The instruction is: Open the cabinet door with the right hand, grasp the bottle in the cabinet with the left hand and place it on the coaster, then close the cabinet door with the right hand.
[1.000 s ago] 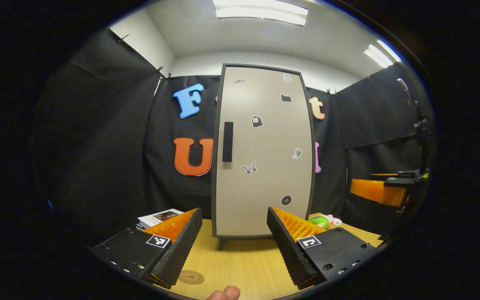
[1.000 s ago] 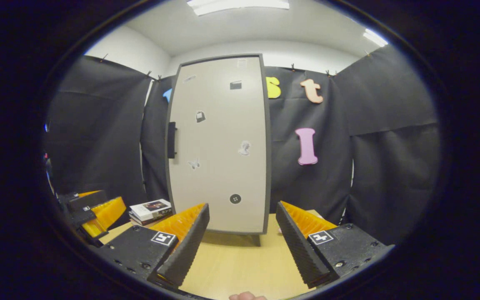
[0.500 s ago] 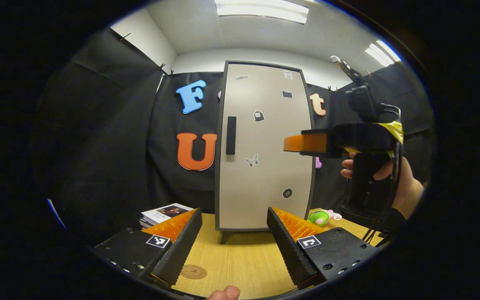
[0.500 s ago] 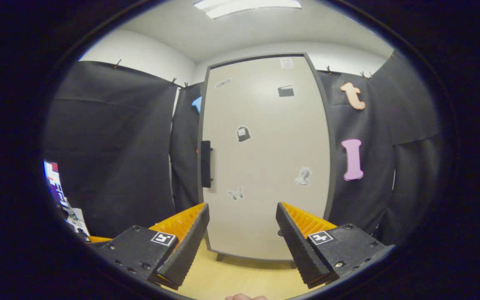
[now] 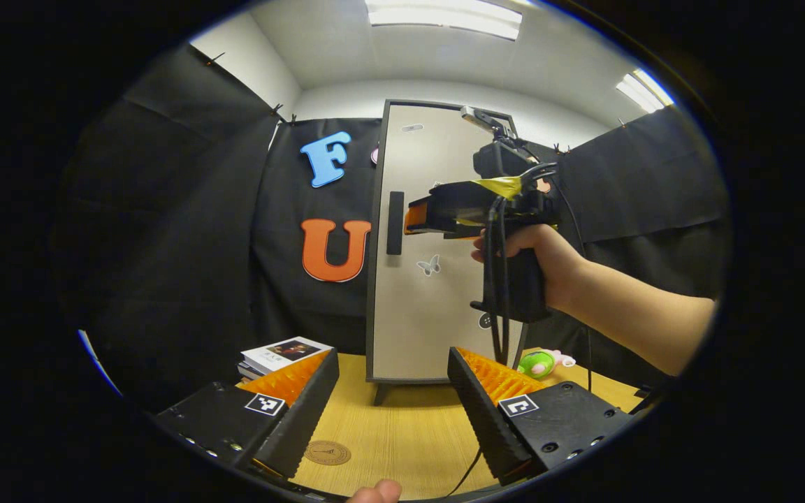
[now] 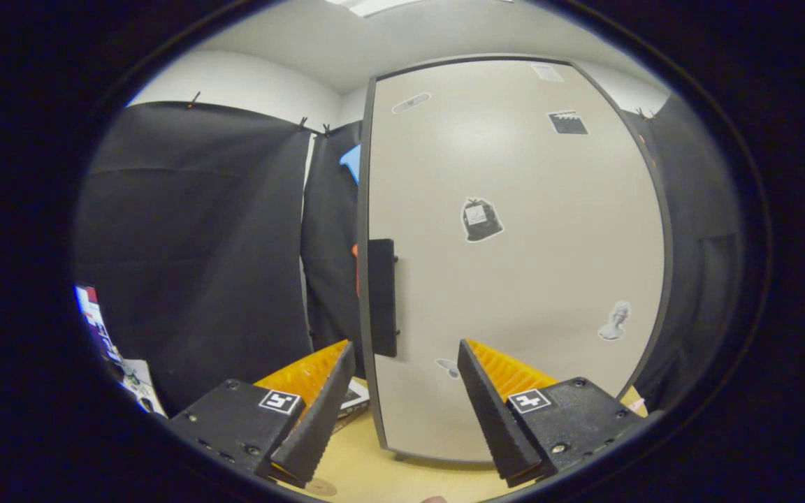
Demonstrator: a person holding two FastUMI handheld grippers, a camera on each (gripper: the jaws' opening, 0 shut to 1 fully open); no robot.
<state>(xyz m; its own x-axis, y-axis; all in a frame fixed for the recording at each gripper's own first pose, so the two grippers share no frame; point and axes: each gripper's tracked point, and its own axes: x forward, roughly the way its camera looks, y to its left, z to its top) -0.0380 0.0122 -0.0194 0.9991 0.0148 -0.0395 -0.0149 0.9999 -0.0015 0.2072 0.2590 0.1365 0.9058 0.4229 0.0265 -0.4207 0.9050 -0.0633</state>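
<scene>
Your cabinet stands upright at the back of the wooden table with its door shut flush, so whatever it holds is hidden; you cannot tell from here where the bottle sits. The door carries a dark vertical handle along its left edge and a scatter of small stickers.

Your right gripper is raised close in front of the door, its fingers spread wide apart and holding nothing, with the handle just above and between them. In the left gripper view you can see that same gripper held level by your hand, its tip just beside the handle; contact cannot be made out.

Your left gripper hangs low over the table, fingers spread and empty, well back from the cabinet. The round coaster lies bare on the wood near its left finger. A stack of books rests left of the cabinet, and a small green toy lies to its right.
</scene>
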